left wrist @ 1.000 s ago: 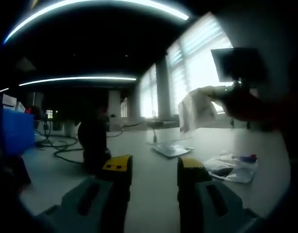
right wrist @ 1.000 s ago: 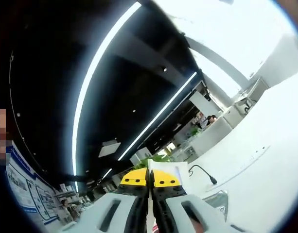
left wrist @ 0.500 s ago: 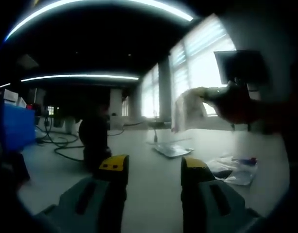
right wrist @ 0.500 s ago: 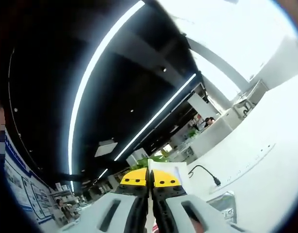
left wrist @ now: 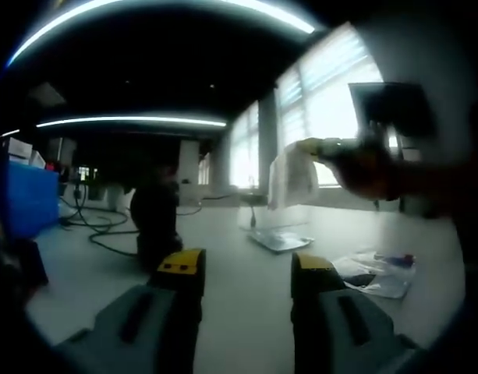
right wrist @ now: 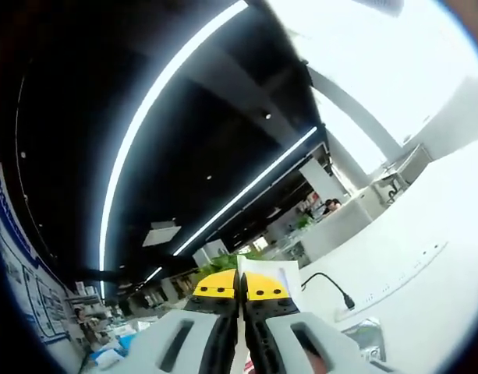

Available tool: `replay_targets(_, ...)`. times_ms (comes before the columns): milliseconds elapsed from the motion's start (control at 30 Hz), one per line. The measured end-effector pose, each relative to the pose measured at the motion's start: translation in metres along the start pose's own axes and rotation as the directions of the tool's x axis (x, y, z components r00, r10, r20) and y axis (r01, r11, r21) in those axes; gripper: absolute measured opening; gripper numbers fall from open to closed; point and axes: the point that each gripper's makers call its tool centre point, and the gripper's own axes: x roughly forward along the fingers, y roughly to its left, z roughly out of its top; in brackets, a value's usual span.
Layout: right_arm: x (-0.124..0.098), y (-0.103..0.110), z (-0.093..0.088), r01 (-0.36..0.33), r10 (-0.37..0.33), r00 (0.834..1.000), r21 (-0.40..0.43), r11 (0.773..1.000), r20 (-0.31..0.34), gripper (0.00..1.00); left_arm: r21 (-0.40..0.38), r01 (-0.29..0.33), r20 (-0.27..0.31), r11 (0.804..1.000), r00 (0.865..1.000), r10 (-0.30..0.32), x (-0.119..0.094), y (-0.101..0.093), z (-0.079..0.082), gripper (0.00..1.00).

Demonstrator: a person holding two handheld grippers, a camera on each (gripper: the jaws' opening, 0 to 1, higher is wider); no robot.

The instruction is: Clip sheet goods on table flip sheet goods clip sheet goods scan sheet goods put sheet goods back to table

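Observation:
My left gripper hangs open just above the white table, nothing between its yellow-tipped jaws. Up at the right of the left gripper view, the right gripper holds a pale sheet pack in the air, well above the table. In the right gripper view, my right gripper is shut on that white sheet pack, whose edge sticks up past the yellow tips. It points upward toward the ceiling lights.
A flat silvery pack lies on the table ahead of the left gripper. A clear bag with dark items lies to the right. A dark scanner stand and cables sit at the left, with a blue crate beyond.
The right gripper has carried the sheet pack a little leftward and it now hangs more folded. The right gripper view has tilted slightly. The left gripper stays open in place.

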Motion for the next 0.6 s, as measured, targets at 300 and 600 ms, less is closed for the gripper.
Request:
replay_targets(300, 0.019, 0.006, -0.015, -0.005, 0.004, 1.000, -0.114, 0.994, -0.011, 0.00, -0.034, -0.064, 0.008, 0.997, 0.998, 0.065, -0.002, 0.017, 0.001, 0.39)
replay_targets(600, 0.029, 0.009, -0.033, 0.014, -0.016, 1.000, -0.114, 0.993, -0.018, 0.00, -0.053, -0.059, 0.010, 0.997, 0.998, 0.060, -0.001, 0.017, 0.000, 0.39)
